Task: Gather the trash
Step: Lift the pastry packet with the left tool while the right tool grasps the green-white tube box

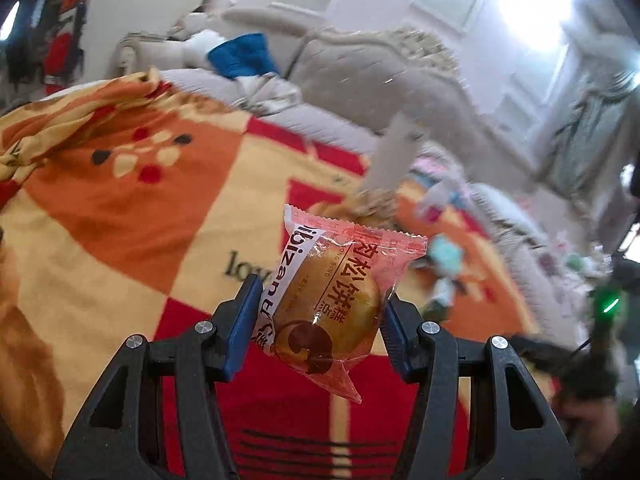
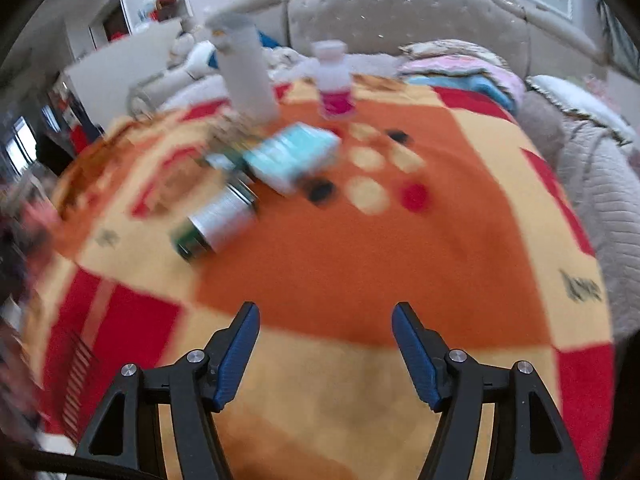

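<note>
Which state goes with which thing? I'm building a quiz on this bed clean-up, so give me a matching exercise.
Things:
1. snack packet
2. silver can
3. pink-bottomed bottle
4. right hand-held gripper

States:
A. standing upright on the blanket
B. open with nothing between its fingers
C. lying on its side
D. clamped in the left hand-held gripper

Pairs: 1-D, 2-C, 3-A, 4-B

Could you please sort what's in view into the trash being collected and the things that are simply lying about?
Trash for the job:
- snack packet, shut between the left gripper pads
- can on its side
- teal box
- white tube, upright
- small bottle, upright

Just lying about:
- blanket
- headboard
- folded bedding
- blue cloth
</note>
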{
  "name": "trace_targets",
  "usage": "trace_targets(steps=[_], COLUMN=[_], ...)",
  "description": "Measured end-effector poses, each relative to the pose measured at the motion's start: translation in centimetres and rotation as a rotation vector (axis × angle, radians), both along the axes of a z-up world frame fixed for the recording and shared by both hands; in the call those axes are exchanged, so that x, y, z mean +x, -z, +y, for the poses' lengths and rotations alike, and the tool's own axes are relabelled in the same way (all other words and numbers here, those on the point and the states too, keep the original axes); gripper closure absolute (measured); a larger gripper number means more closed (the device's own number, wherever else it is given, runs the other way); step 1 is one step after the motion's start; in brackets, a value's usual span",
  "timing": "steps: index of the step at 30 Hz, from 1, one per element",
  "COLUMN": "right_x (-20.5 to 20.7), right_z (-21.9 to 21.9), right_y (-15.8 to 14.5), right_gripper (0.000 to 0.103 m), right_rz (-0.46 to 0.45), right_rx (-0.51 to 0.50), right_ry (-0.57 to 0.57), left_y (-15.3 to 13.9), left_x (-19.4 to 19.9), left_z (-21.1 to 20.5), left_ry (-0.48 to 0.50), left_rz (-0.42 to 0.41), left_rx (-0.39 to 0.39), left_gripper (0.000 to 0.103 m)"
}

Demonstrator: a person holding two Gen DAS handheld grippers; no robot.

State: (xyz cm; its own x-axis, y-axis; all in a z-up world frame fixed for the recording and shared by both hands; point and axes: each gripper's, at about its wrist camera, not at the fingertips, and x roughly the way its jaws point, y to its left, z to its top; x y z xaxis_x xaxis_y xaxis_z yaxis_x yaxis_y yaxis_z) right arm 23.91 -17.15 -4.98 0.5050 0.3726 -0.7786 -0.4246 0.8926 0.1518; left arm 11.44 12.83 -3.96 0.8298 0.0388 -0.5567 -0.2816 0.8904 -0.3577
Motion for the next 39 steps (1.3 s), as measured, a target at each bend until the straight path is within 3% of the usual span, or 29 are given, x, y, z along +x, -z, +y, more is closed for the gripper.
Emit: trace_targets(steps=[4, 7, 9, 12, 14, 16, 17, 25, 33, 35, 37, 39], right_x=[2.4, 3.9, 4.4, 5.0, 4.7, 3.9, 3.3, -3.6, -9.2, -9.5, -9.4, -8.5], right_z=[3.4, 6.3, 8.5, 10.9, 12.2, 12.6, 12.4, 7.7, 0.8, -0.2, -0.6, 0.0], right_y=[-0.3, 0.6, 1.3, 2.4, 2.3, 2.3, 2.1, -1.7, -3.5, -3.3, -3.2, -3.2], right_gripper=[0.037, 0.037, 0.037, 0.040, 0.058, 0.066, 0.073, 0.077, 0.077, 0.077, 0.070, 0.050], right_rz=[0.093, 0.144, 0.168, 0.156, 0.100, 0.056, 0.039, -0.036, -0.043, -0.037, -0.037, -0.025], right_rx=[0.150, 0.186, 0.156, 0.025, -0.073, -0.114, -0.097, 0.046, 0.105, 0.113, 0.117, 0.146], right_ry=[0.007, 0.010, 0.015, 0.077, 0.078, 0.046, 0.012, -0.124, -0.150, -0.157, -0.147, -0.152], left_y=[2.1, 2.5, 2.8, 3.3, 3.3, 3.3, 3.3, 3.2, 2.8, 2.8, 3.0, 3.4], left_x=[1.4, 1.3, 1.4, 1.6, 1.6, 1.4, 1.6, 1.7, 1.3, 0.9, 0.8, 0.8], left_z=[-1.2, -0.8, -0.2, 0.5, 0.7, 0.6, 0.7, 0.7, -0.5, -1.2, -1.9, -2.5], left_ry=[-0.019, -0.003, -0.006, -0.003, -0.003, 0.006, 0.011, 0.011, 0.042, 0.051, 0.055, 0.054], left_rz=[0.059, 0.047, 0.055, 0.066, 0.062, 0.055, 0.056, 0.061, 0.077, 0.078, 0.077, 0.090], left_rx=[0.073, 0.041, 0.011, -0.043, -0.060, -0.064, -0.067, -0.077, -0.029, -0.059, -0.072, -0.051], left_gripper=[0.049, 0.049, 0.049, 0.049, 0.049, 0.049, 0.049, 0.049, 0.049, 0.049, 0.049, 0.049])
